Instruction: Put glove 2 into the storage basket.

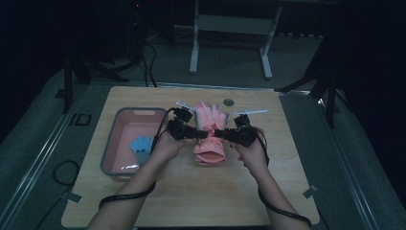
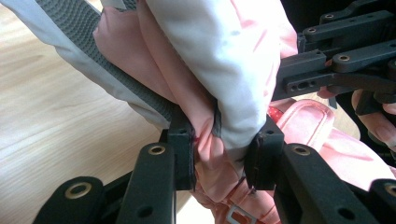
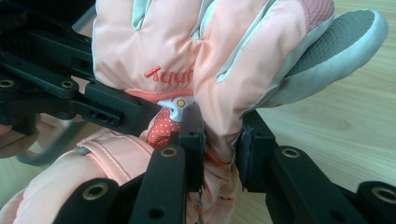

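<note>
Pink padded fabric sits clamped between both my sets of jaws: the pink glove [image 1: 209,134] is held over the middle of the wooden table [image 1: 191,201], my left gripper [image 1: 200,134] biting one side edge and my right gripper [image 1: 221,133] the opposite edge, each closed firmly on the cloth.

High view: glove fingers point away from me, cuff toward me and drooping onto the tabletop; both my hands meet at the glove's waist. A grey basin [image 1: 111,153] with a pink floor stands just left of my left hand, and a small blue glove [image 1: 141,143] lies inside it. A small round disc [image 1: 229,102] sits near the far table edge. A white frame stand [image 1: 231,28] is on the floor beyond the table.

Left gripper view: palm side, with grey ribbed grip patches [image 2: 88,28] and pale panels; the fabric is bunched between my pads, and the right gripper [image 2: 289,79] comes in from the right.

Right gripper view: back side, with red stitched lettering [image 3: 169,73], a dotted patch below it, and the grey-tipped thumb [image 3: 336,51] jutting right. The left gripper [image 3: 149,112] crosses in front of the cuff and hides part of it.
</note>
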The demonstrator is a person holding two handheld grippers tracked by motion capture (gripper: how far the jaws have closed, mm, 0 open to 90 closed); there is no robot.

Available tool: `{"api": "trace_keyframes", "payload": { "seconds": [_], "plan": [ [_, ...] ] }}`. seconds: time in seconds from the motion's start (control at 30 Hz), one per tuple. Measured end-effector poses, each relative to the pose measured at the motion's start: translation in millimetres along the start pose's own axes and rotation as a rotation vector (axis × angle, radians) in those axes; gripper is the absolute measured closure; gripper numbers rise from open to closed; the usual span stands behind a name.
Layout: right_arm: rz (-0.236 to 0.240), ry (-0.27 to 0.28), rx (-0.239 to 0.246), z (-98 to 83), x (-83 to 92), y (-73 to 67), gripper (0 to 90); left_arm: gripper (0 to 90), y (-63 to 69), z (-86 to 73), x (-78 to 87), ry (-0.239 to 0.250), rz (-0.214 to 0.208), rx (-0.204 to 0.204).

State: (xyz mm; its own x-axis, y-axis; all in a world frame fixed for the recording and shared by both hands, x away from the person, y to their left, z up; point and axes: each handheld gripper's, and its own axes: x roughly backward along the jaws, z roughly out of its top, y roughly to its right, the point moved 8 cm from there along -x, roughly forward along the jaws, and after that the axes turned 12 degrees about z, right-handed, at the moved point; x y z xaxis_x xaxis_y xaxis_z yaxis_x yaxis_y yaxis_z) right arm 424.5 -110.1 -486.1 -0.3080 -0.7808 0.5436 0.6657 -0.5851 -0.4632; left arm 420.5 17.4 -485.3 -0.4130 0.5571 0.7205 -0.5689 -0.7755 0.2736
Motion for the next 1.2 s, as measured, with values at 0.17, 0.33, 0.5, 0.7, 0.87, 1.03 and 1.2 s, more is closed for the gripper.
{"api": "trace_keyframes", "payload": {
  "seconds": [0.17, 0.33, 0.5, 0.7, 0.87, 1.03, 1.2],
  "plan": [
    [0.006, 0.0, 0.021, 15.0, -8.3, -17.7, 74.3, 68.7, -8.8, 2.0, 17.2, 0.014, 0.015, 0.0],
    [0.019, 0.001, 0.036, 25.1, -15.3, -31.0, 74.4, 68.7, -20.2, 1.5, 37.1, 0.026, 0.015, 0.013],
    [0.042, -0.006, 0.056, 36.8, -29.4, -51.0, 74.3, 68.6, -36.1, -2.2, 60.3, 0.027, 0.022, 0.025],
    [0.071, -0.009, 0.077, 49.9, -47.7, -71.4, 74.4, 68.6, -51.1, -6.2, 80.6, 0.036, 0.051, 0.042],
    [0.1, -0.007, 0.074, 58.9, -69.0, -91.0, 74.3, 68.6, -70.5, -13.9, 102.3, 0.036, 0.073, 0.06],
    [0.122, -0.017, 0.088, 63.8, -94.6, -110.8, 74.3, 68.6, -97.5, -29.7, 125.5, 0.027, 0.094, 0.085],
    [0.143, -0.025, 0.081, 64.3, -117.7, -123.7, 74.3, 68.5, -116.8, -42.4, 136.5, 0.006, 0.107, 0.096]
  ]
}}
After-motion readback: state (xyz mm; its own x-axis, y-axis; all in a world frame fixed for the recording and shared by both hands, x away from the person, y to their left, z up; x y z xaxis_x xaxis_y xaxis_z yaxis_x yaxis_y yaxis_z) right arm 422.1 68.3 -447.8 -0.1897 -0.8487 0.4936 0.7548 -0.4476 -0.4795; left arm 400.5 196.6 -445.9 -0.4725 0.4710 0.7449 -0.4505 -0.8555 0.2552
